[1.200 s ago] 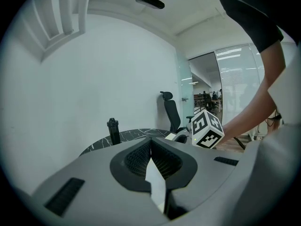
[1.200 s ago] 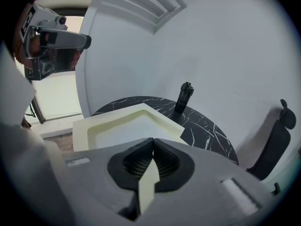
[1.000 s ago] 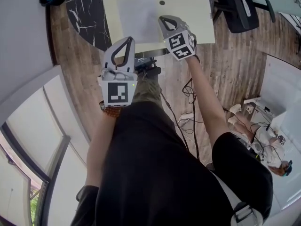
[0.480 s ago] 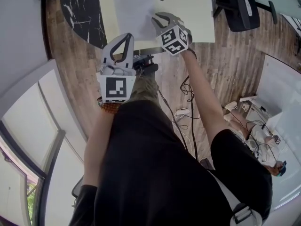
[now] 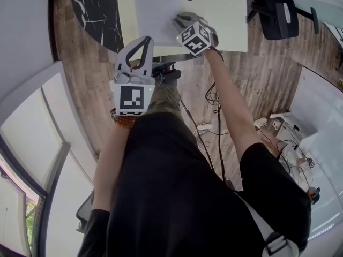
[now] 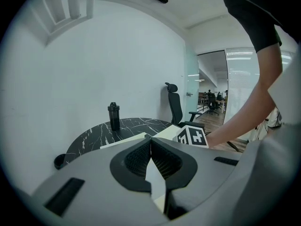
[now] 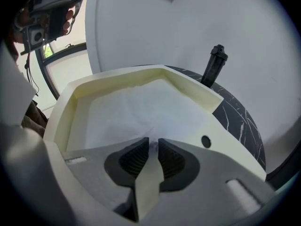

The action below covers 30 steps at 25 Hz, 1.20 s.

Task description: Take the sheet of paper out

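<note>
- The round black marble table (image 5: 96, 15) carries a shallow pale-yellow tray (image 5: 230, 15) at its near edge.
- A sheet of white paper (image 5: 155, 9) lies flat inside the tray, slightly creased near its close edge.
- The right gripper (image 7: 153, 142) reaches into the tray, its jaws narrowed onto the sheet's near edge.
- The left gripper (image 6: 150, 139) is held short of the tray, jaws pressed together on nothing.
- A black bottle (image 7: 215, 62) stands upright on the table beyond the tray.
</note>
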Motion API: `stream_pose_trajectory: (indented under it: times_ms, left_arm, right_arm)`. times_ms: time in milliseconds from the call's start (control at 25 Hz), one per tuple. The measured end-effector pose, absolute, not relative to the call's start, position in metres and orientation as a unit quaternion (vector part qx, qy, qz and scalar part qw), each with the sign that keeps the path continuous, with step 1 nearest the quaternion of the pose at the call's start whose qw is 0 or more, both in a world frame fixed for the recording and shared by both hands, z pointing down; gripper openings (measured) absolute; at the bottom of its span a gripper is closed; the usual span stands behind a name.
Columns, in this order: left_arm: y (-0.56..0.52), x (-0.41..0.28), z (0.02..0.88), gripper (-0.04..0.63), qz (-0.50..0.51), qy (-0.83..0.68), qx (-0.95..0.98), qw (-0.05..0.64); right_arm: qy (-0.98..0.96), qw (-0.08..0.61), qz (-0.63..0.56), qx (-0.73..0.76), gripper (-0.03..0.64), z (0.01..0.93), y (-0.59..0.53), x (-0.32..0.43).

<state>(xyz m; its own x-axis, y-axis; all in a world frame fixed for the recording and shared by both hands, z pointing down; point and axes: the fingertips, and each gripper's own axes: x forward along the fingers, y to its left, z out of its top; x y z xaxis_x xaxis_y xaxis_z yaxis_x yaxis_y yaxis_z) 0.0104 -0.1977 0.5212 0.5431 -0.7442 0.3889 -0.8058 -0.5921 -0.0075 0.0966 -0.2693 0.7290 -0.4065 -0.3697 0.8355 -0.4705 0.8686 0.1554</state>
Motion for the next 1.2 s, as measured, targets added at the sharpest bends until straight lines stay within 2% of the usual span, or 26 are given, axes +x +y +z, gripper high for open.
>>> stream_pose_trajectory:
  times_ms: [320, 600, 1200]
  left_arm:
    - [-0.203, -0.005, 0.515, 0.000, 0.167, -0.463, 0.865, 0.103]
    - [-0.197, -0.006, 0.510, 0.000, 0.165, -0.454, 0.871, 0.087]
    - [-0.182, -0.003, 0.489, 0.000, 0.153, -0.443, 0.881, 0.069]
  right_arm:
    - [-0.834, 0.487, 0.070, 0.252, 0.030, 0.734, -0.266, 0.093]
    - [-0.824, 0.496, 0.063, 0.266, 0.009, 0.732, -0.265, 0.093]
    - [-0.805, 0.473, 0.098, 0.345, 0.005, 0.707, -0.275, 0.118]
